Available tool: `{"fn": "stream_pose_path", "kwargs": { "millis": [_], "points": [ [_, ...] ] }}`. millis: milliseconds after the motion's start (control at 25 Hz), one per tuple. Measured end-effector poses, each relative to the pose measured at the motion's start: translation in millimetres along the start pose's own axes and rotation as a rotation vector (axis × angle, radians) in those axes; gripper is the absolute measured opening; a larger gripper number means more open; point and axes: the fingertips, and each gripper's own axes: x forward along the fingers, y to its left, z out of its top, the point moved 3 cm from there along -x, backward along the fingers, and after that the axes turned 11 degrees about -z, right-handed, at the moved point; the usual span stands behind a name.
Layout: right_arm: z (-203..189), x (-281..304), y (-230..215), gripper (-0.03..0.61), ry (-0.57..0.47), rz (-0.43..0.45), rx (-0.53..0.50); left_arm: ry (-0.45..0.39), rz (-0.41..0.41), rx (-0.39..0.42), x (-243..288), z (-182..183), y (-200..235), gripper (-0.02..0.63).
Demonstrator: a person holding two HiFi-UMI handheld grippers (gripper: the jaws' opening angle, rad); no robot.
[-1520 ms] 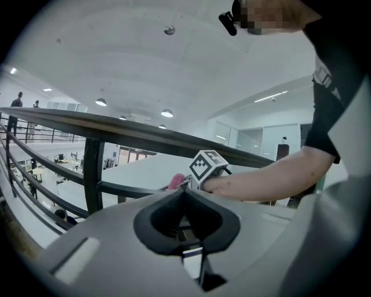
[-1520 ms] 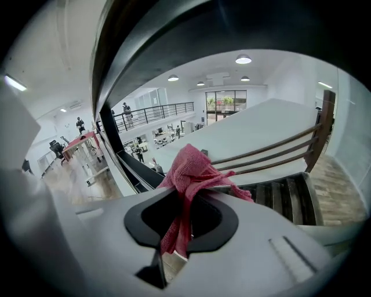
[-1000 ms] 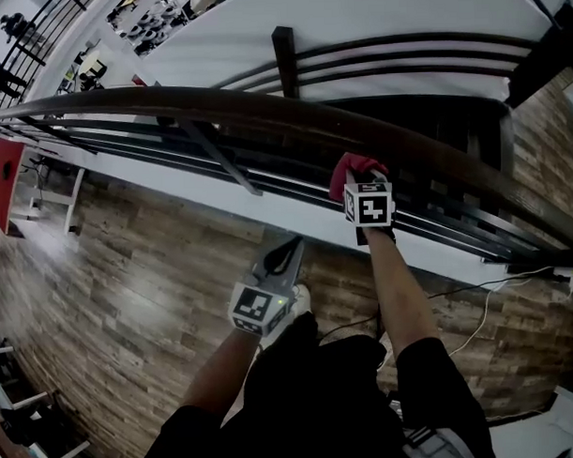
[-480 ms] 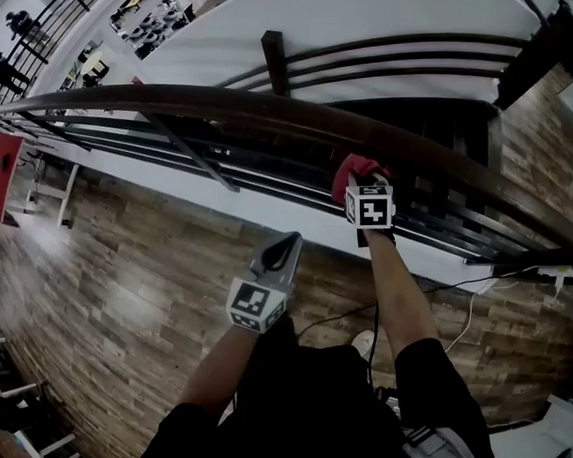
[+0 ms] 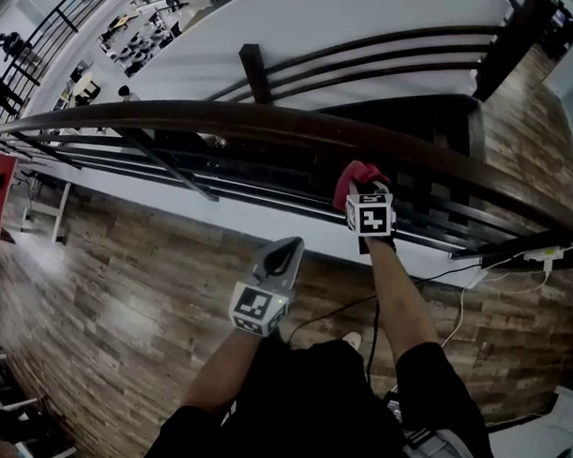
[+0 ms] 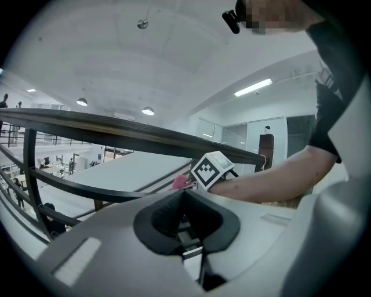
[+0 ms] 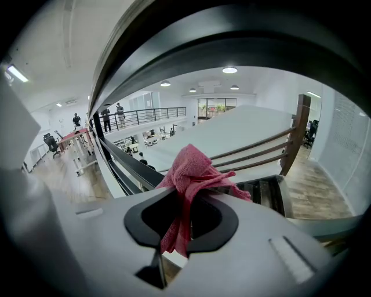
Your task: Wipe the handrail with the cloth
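Though the right hand-held gripper (image 5: 364, 198) is up at the near side of the handrail (image 5: 217, 118), I cannot tell whether the cloth (image 5: 356, 175) bears on the wood. In the head view the red bunch sits right at the rail's near edge, and in the right gripper view the rail arches close over it. The jaws are closed on the middle of the cloth, with a tuft standing out ahead of them and a tail hanging down behind. The left hand-held gripper (image 5: 284, 256) hangs lower and nearer, over the wooden floor (image 5: 101, 305), its jaws drawn together to a point with nothing in them.

The cloth looks like light, soft towelling that will fold and drag rather than hold a shape. The grip at its bunched middle seems sound, since it leaves loose pile in front to meet the rail. The handrail looks stiff, smooth and glossy, so the cloth should glide under modest pressure.

The rail runs in one long curve from far left to right, unbroken along its top, so a sweep either way looks open. Just below it lie thinner dark bars (image 5: 266, 188), and a slanted strut (image 5: 167, 166) meets it at left, where the loose tail could snag. A post (image 5: 254, 72) stands beyond, well apart.
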Motion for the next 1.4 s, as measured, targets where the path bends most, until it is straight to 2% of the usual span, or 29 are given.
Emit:
{"fn": "stream_pose_path", "kwargs": {
  "millis": [280,520,680,840,1000,1200,1400],
  "points": [
    [-14,-9,-45,0.048,0.000,0.007,-0.023,-0.001,-0.002,0.006,39,-6,-40,0.000],
    [-19,-21,-49,0.048,0.001,0.060,-0.060,0.008,-0.005,0.000,64,-4,-71,0.000],
    [-15,-27,-40,0.048,0.002,0.078,-0.087,0.029,-0.039,-0.043,75,-5,-70,0.000],
    [-19,-31,-40,0.048,-0.012,0.056,-0.129,0.062,-0.088,-0.043,95,-7,-60,0.000],
    [-26,-35,-45,0.049,-0.003,0.045,-0.081,0.086,-0.141,-0.044,106,-5,-52,0.000],
    [-35,-41,-60,0.048,0.011,0.033,-0.086,0.130,-0.107,-0.064,118,-20,-41,0.000],
    [-57,-52,-87,0.048,0.026,0.049,-0.079,0.095,-0.064,-0.096,137,-22,-64,0.000]
  ]
}}
